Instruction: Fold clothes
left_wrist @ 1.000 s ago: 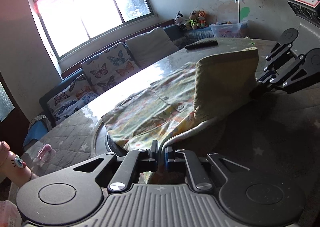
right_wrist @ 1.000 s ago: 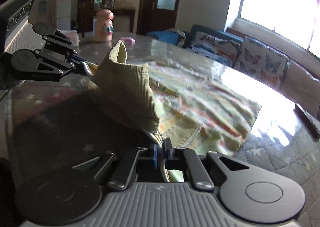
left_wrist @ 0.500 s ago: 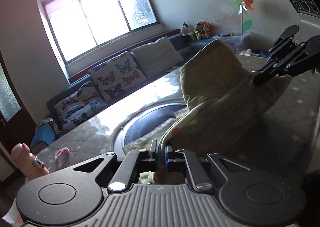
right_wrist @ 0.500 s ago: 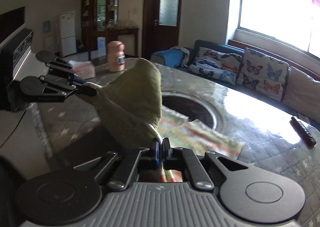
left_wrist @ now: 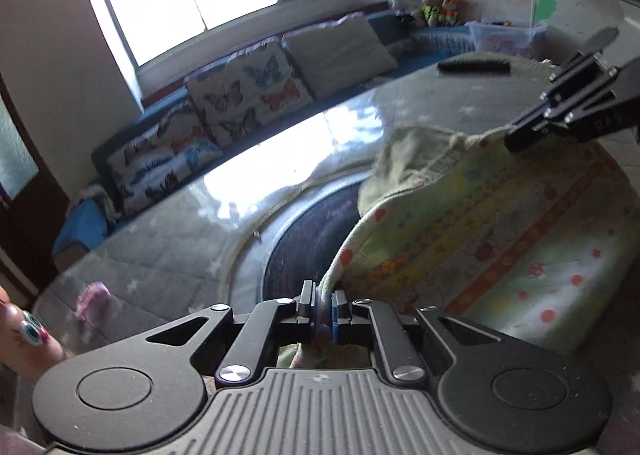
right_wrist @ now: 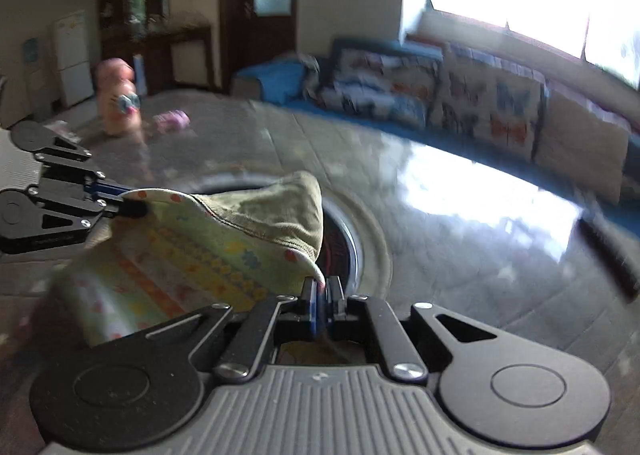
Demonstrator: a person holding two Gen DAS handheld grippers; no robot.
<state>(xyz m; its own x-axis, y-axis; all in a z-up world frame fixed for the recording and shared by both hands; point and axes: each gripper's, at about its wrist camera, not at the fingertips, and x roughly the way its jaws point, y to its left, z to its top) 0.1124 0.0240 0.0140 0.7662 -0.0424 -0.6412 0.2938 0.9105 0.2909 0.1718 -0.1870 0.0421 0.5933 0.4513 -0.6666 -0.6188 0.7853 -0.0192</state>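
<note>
A small garment (left_wrist: 500, 239), olive corduroy outside and a colourful printed lining inside, hangs stretched between my two grippers just above the table, lining side up. My left gripper (left_wrist: 322, 307) pinches one hem corner; its jaws are opening slightly with the fabric still between the pads. My right gripper (right_wrist: 322, 295) is shut on the opposite corner of the garment (right_wrist: 192, 255). In the left wrist view the right gripper (left_wrist: 516, 139) grips a bunched edge at the upper right. In the right wrist view the left gripper (right_wrist: 136, 209) holds the far left edge.
The round table (left_wrist: 168, 255) has a grey quilted cover under glass and a dark circular inset (left_wrist: 304, 243) beside the garment. A black remote (left_wrist: 474, 66) lies at its far edge. A pink bottle (right_wrist: 118, 103) and small pink item (right_wrist: 172, 121) stand farther off. A cushioned sofa (left_wrist: 248, 95) runs behind.
Both grippers lifted the garment off the table, swung it across and lowered it. It now hangs lining side up, and the dark round inset it had covered is exposed.
</note>
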